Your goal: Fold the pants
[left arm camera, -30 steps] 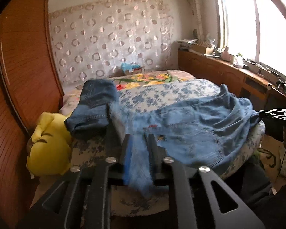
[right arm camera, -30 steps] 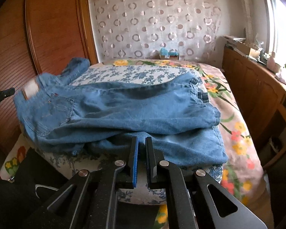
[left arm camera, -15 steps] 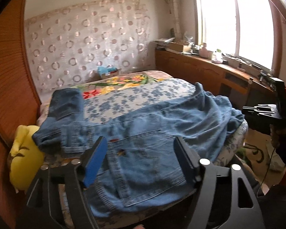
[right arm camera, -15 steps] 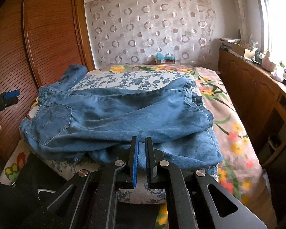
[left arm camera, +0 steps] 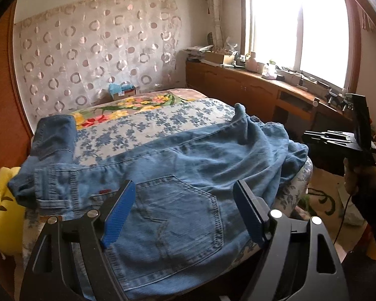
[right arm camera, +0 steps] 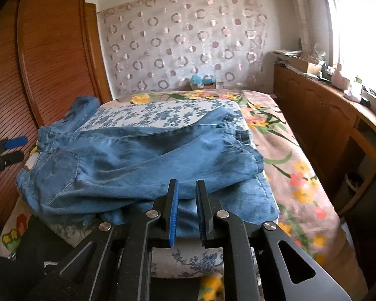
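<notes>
Left gripper (left arm camera: 185, 210) now spread above jeans (left arm camera: 178, 180), right gripper (right arm camera: 186, 208) parted, empty

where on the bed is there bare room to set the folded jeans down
Bare: the blue-flowered quilt behind the jeans, and the floral sheet between jeans and wooden cabinet. Crowded: the near edge, jeans-covered, and the headboard-side box.

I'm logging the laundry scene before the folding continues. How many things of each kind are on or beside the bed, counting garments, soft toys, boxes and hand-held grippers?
Garments: 1, the blue denim jeans
Soft toys: 1, the yellow plush toy
Boxes: 1, the small cardboard box with blue contents
Hand-held grippers: 2, left hand-held gripper and right hand-held gripper
Total: 5
</notes>
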`<state>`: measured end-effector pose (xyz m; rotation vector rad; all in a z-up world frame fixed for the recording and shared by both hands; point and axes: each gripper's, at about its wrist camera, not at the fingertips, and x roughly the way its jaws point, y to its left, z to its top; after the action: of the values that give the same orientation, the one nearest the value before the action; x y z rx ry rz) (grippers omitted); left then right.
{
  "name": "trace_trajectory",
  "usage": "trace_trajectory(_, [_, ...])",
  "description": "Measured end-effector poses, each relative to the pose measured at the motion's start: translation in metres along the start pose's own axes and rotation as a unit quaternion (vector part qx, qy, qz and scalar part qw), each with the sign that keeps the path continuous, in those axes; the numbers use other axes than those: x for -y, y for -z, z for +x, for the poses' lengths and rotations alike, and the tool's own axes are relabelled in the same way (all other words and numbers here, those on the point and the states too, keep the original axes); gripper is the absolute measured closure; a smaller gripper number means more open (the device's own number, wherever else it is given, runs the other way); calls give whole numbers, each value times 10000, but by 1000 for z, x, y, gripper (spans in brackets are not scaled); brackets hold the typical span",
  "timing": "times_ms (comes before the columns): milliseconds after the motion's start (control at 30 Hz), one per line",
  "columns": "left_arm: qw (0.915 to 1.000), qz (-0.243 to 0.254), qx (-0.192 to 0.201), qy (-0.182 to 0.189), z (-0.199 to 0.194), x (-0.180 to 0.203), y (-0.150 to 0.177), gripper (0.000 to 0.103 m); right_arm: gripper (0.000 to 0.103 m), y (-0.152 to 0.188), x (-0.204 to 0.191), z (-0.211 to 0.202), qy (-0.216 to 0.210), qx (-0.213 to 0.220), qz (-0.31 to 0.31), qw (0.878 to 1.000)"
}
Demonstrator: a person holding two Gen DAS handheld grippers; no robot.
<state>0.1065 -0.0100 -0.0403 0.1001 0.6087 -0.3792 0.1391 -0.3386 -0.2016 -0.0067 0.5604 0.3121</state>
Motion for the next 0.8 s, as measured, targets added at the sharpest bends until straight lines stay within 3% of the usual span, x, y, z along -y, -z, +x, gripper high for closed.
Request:
trace_trajectory(200, [9999, -101, -74, 115, 14, 6, 7, 23, 68, 0, 15, 19, 221, -32, 246, 9994])
trace_trajectory(567, [9994, -284, -174, 60, 19, 1, 17, 23, 66, -15, 52, 66, 159, -414, 1170, 9921])
trace_trajectory(800, [9993, -333, -176, 35, 17, -3, 22, 23, 66, -25, 62, 88, 357, -693, 1527, 9852])
